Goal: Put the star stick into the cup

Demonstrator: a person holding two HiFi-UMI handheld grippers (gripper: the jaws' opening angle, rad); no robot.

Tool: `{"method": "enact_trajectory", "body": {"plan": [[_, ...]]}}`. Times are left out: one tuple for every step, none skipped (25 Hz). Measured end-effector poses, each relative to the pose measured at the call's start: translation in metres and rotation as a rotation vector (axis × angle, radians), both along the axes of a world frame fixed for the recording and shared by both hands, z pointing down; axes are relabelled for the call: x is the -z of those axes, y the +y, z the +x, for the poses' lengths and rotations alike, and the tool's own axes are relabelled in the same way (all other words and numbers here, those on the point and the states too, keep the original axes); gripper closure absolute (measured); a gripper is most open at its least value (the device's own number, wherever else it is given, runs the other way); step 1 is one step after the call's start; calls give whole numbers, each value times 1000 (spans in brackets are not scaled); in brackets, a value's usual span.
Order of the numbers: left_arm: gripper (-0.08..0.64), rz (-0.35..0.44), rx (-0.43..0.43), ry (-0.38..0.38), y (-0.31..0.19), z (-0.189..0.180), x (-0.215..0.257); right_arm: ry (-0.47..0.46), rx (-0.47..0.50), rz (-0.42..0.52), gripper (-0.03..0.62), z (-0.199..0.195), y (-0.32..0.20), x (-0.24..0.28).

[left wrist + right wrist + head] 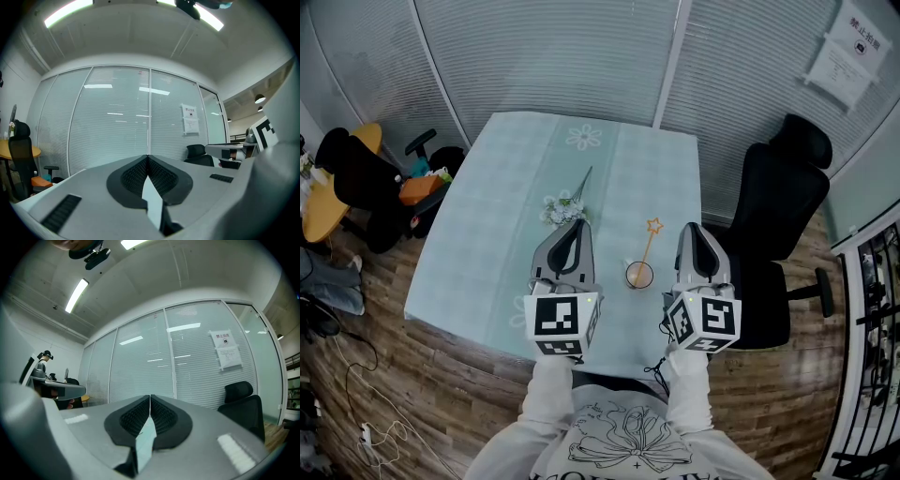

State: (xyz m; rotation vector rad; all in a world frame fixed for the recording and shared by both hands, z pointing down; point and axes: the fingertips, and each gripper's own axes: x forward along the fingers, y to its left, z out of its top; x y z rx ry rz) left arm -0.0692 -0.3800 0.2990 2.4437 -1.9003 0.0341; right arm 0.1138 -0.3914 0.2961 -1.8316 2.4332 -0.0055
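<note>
A thin stick with a yellow star on top stands in the small brown cup near the table's front edge, leaning away from me. My left gripper sits just left of the cup, shut and holding nothing. My right gripper is just right of the cup, also shut and holding nothing. In the left gripper view the left gripper has its jaws meeting at the tips, pointing level at the glass wall. The right gripper in its own view looks the same.
A sprig of white flowers lies on the pale green tablecloth ahead of the left gripper. A black office chair stands at the table's right side. Another chair and a yellow table are at the left.
</note>
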Motion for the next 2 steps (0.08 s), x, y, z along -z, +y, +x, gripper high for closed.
{"method": "enact_trajectory", "body": {"plan": [[554,0,0,0,0,0,0,2,0,0,577,0,0,0],[554,0,1,-1,-1,0,0,4,1,0,577,1,-1,0]]}}
